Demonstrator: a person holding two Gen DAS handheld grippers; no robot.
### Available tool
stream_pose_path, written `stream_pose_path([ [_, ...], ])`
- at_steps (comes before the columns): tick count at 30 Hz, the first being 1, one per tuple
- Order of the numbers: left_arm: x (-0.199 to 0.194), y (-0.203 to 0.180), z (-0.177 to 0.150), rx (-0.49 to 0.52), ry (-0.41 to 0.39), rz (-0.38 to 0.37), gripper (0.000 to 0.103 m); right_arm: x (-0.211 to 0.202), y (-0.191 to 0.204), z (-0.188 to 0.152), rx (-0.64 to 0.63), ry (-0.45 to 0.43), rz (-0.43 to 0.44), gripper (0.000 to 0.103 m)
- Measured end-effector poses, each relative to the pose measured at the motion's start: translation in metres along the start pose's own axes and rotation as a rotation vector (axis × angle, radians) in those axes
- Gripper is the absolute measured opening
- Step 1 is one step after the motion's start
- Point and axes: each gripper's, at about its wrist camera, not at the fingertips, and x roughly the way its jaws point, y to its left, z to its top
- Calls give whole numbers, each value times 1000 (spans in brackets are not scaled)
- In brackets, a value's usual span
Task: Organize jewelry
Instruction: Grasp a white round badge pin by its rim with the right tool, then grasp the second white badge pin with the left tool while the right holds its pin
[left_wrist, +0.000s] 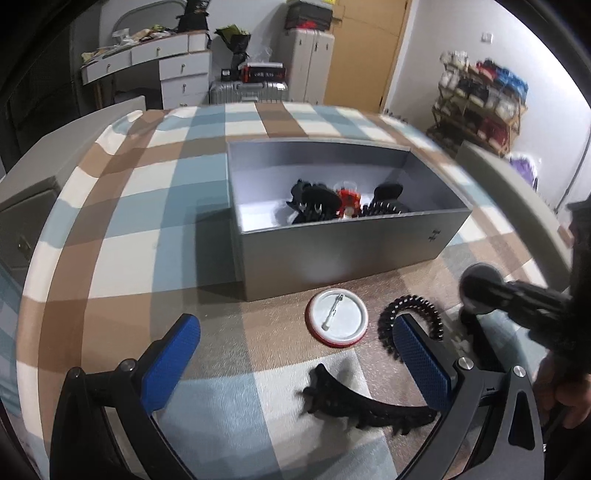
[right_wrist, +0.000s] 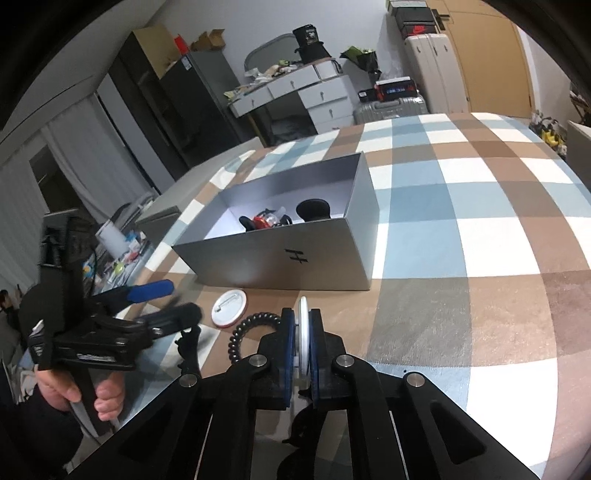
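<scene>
**A:** So we've got the open grey cardboard box (left_wrist: 343, 258) sitting on the blue, brown and white checked tablecloth (left_wrist: 147, 206). Inside it there's already a little pile: black hair claws (left_wrist: 314, 201) and something red (left_wrist: 349, 201) in the middle.

**B:** Yep, and still out on the cloth, just in front of the box: a round white pin badge with a red rim (left_wrist: 338, 321), lying pin side up. Beside it is a black spiral coil hair tie (left_wrist: 410, 310), and nearer to us a long black toothed hair claw (left_wrist: 369, 406).

**A:** What about our left gripper (left_wrist: 295, 369)?

**B:** Its blue pads (left_wrist: 170, 365) are spread wide with nothing in them. It hangs over the long claw and the badge, and one pad covers part of the coil tie.

**A:** And our right gripper (right_wrist: 303, 339)?

**B:** Clamped tight on a thin white round disc (right_wrist: 303, 314), held edge-on between the pads. Looks like another badge, but we can't tell for sure from that angle. It's above the cloth, near the box's front wall with the "H" mark.
</scene>
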Motion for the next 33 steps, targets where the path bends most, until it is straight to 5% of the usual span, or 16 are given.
stream_pose_path([
  [9,8,-8,4,27,29,4,97,-4,-1,-1,5,-22,27,7],
  [14,16,-11,5,44,62,26,78,-7,-4,-1,12,-34,42,7],
  [21,17,-19,5,91,68,44,72,-8,-6,-2,19,-39,56,7],
  [26,15,-24,5,125,67,47,39,-7,-6,-1,24,-38,62,7],
  [33,12,-22,3,119,65,38,37,-7,-7,-1,26,-43,66,7],
])
